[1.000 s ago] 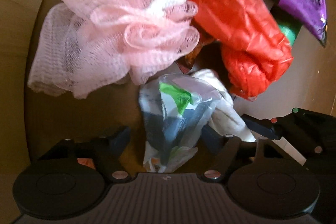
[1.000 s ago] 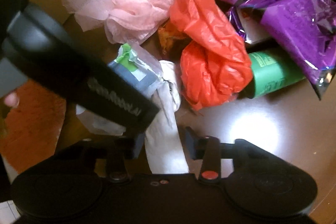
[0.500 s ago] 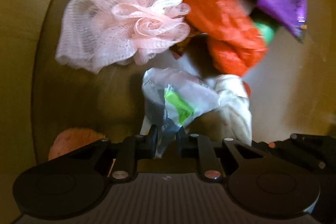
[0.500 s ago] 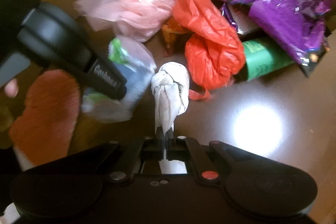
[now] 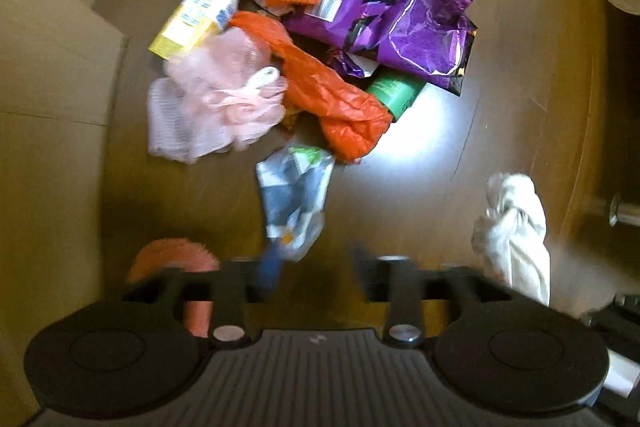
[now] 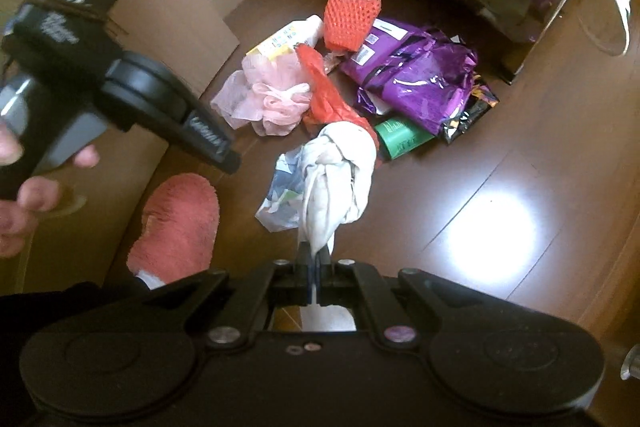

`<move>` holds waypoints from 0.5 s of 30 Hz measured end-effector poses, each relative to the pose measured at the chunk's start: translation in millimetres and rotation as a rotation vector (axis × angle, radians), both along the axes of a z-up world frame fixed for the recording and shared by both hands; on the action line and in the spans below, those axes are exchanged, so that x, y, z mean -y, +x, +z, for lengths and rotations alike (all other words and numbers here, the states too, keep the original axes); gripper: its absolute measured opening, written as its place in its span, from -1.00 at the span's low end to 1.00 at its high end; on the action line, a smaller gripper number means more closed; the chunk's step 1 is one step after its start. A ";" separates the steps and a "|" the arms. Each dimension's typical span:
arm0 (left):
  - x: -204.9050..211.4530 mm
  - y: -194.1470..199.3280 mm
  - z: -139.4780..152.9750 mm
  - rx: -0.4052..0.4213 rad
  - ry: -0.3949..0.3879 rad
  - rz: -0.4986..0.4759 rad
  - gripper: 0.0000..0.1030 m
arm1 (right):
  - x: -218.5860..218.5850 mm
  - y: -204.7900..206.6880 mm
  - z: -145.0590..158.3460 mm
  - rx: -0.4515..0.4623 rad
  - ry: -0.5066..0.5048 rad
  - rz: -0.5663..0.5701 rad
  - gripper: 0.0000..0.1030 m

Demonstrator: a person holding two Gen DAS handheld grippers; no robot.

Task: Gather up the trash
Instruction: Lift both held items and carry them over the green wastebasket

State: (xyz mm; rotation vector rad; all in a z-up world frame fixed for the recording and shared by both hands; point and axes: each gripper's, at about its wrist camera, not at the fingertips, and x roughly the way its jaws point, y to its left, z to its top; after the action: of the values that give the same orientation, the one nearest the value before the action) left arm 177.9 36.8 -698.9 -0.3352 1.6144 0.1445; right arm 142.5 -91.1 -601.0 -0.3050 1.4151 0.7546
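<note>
Both grippers higher now: right gripper (image 6: pixel 314 259) clamping white rag (image 6: pixel 336 183), left gripper (image 5: pixel 316 267) opening beside plastic wrapper (image 5: pixel 294 195), bare floor (image 6: pixel 520 187) rightward.

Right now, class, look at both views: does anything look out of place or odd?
Yes. The jaws of the left gripper are opening, and the clear plastic bag is loose beside one finger, not clamped, so it looks dropped. The right gripper is shut on the knotted white cloth.

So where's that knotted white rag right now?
The knotted white rag hangs pinched in the right gripper, lifted above the floor in front of the orange plastic bag.
</note>
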 end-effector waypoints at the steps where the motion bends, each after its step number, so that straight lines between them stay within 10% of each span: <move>1: 1.0 1.2 -10.9 0.016 0.002 0.016 0.67 | 0.5 2.5 -13.5 0.003 0.000 -0.001 -0.98; 13: -3.9 -4.3 -161.6 -0.035 0.077 0.064 0.64 | 23.3 5.8 -123.8 -0.009 -0.034 -0.030 -0.98; 15: -4.5 -6.6 -170.4 -0.041 0.069 0.056 0.33 | 25.8 3.6 -132.3 -0.026 -0.041 -0.036 -0.98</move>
State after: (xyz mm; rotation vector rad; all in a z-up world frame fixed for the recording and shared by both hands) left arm 171.3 41.4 -869.3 -0.3259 1.6371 0.2509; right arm 146.2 -116.8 -733.3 -0.3015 1.4585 0.7026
